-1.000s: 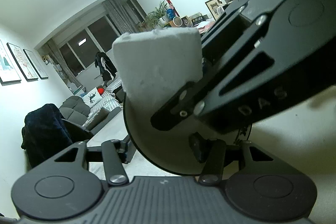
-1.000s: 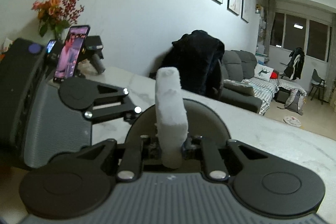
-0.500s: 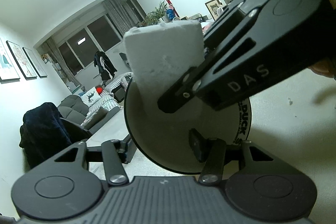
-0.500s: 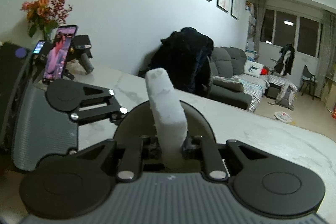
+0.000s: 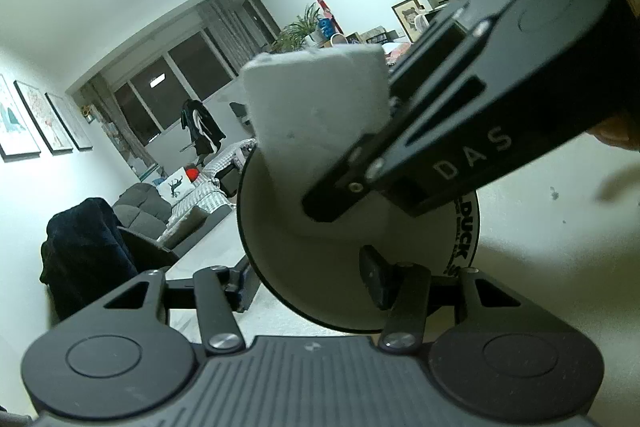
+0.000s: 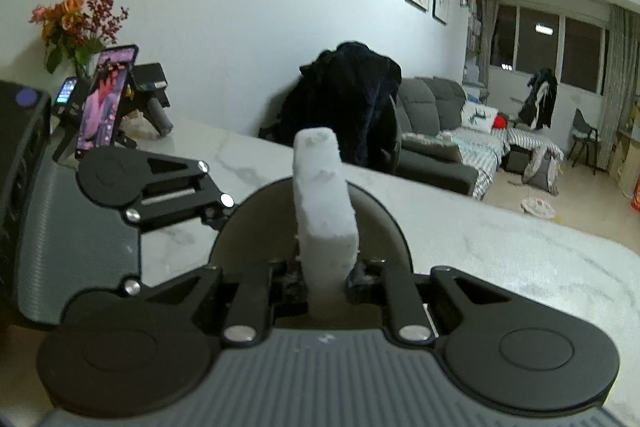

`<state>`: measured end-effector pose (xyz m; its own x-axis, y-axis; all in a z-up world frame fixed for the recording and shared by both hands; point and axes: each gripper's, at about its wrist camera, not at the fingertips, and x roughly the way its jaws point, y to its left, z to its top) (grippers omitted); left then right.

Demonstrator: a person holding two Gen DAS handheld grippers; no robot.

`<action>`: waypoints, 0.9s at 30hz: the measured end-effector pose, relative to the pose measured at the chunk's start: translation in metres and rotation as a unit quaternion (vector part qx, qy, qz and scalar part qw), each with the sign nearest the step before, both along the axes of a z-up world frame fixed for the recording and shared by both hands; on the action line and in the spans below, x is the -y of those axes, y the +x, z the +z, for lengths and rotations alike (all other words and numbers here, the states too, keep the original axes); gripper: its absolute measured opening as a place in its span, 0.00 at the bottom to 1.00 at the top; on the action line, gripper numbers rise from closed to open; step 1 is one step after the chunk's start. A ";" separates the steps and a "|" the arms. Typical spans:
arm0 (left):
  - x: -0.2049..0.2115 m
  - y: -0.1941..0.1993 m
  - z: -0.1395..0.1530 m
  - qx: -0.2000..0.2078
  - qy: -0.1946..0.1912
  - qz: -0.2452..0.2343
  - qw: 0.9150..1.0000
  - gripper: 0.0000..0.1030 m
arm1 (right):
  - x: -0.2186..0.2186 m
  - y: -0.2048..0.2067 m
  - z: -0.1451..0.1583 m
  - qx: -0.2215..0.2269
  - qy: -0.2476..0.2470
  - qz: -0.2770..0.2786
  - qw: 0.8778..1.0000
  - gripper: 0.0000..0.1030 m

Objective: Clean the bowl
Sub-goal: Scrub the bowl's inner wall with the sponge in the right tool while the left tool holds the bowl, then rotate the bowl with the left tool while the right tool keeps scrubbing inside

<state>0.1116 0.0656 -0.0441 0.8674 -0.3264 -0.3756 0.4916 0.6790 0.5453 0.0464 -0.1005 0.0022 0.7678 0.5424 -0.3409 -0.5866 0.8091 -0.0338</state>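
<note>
Above the pale marble table [image 6: 500, 239], the left gripper [image 5: 312, 279] holds a dark bowl [image 5: 320, 275] tipped on its side, its jaws closed on the rim, the hollow facing the camera. The right gripper [image 6: 326, 279] has its jaws clamped on a white sponge [image 6: 324, 203] (thick, rough-edged), which stands upright against the bowl's inside. In the left wrist view the sponge [image 5: 316, 115] covers the bowl's upper part, with the right gripper reaching in from the right. A phone [image 6: 106, 95] stands far left.
</note>
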 end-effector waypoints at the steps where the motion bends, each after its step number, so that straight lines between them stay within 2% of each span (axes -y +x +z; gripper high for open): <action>1: 0.000 0.000 0.000 0.000 0.001 -0.002 1.000 0.51 | 0.000 0.000 0.000 0.001 0.001 0.002 1.000 0.17; 8: 0.003 -0.010 -0.006 0.002 0.008 -0.006 1.000 0.52 | -0.002 -0.003 -0.003 -0.008 -0.005 0.037 0.999 0.17; 20: 0.006 -0.015 -0.009 0.000 0.003 -0.005 1.000 0.52 | -0.005 -0.007 -0.002 0.021 -0.024 0.015 0.999 0.16; 27: 0.002 -0.017 -0.007 -0.002 -0.013 -0.002 1.000 0.52 | 0.002 0.000 -0.001 0.018 -0.038 -0.017 0.999 0.16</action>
<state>0.0950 0.0640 -0.0508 0.8639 -0.3401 -0.3714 0.4976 0.6902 0.5254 0.0464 -0.1024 0.0013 0.7981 0.4888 -0.3523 -0.5556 0.8233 -0.1163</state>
